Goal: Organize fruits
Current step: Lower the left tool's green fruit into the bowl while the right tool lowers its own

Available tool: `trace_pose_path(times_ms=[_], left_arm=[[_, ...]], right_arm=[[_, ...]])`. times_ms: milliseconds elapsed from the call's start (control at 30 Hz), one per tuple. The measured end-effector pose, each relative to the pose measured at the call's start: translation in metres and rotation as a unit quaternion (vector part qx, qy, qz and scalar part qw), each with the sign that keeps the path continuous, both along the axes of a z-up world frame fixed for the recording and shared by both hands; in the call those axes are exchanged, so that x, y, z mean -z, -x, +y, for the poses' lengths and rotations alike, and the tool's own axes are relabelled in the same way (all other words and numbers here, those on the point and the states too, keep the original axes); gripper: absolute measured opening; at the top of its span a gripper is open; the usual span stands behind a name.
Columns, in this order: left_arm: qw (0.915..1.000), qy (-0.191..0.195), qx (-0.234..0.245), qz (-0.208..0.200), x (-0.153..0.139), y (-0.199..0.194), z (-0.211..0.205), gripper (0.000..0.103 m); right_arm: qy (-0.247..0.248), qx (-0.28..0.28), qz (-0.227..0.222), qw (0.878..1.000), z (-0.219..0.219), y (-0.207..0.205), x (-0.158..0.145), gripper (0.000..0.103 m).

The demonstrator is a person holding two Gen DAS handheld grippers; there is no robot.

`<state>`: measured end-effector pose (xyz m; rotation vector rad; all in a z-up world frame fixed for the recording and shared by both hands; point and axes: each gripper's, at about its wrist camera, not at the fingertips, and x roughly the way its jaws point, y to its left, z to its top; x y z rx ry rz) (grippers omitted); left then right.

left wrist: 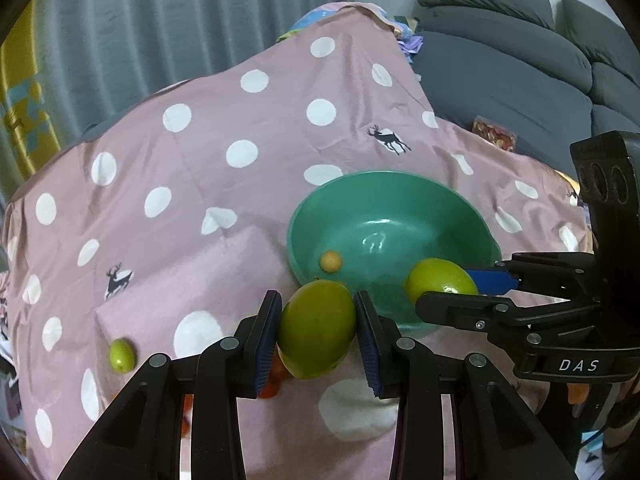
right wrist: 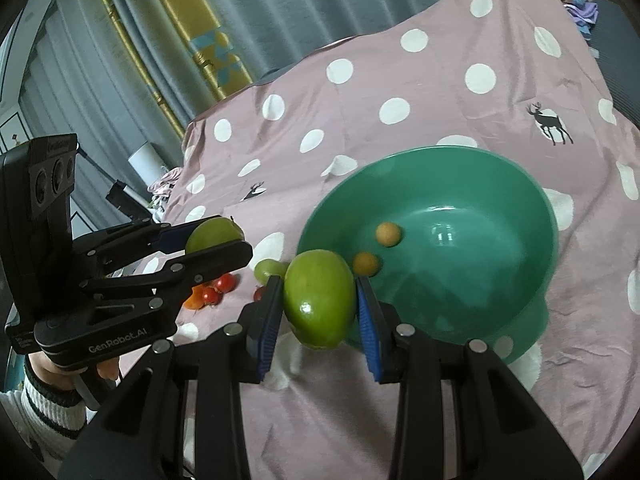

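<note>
My left gripper [left wrist: 318,316] is shut on a large green fruit [left wrist: 316,344], just short of the near rim of a teal bowl [left wrist: 384,178]. My right gripper [right wrist: 320,308] is shut on a second green fruit [right wrist: 316,288] at the bowl's [right wrist: 440,153] near left rim. Each wrist view shows the other gripper with its fruit: the right gripper [left wrist: 460,290] with its green fruit [left wrist: 436,278], and the left gripper [right wrist: 220,242] with its green fruit [right wrist: 212,232]. Two small yellow-orange fruits [right wrist: 387,234] [right wrist: 366,264] lie inside the bowl.
A pink polka-dot cloth [left wrist: 200,160] covers the surface. On it lie a small green fruit [left wrist: 122,354], another small green fruit [right wrist: 269,270] and red cherry tomatoes [right wrist: 218,288]. A grey sofa [left wrist: 500,60] stands behind on the right, curtains [right wrist: 100,92] on the left.
</note>
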<state>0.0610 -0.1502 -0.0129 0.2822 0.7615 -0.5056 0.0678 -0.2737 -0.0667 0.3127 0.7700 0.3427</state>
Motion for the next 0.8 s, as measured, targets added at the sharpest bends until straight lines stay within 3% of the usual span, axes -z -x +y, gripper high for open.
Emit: trace_pose_path(times_ms=[800], left_arm=[[0.9993,-0.006,0.033,0.013,0.016,-0.041,-0.037,0.038]], right_arm=[[0.018,0.044,0.013,0.999,-0.036,-0.017,0.014,0.037]])
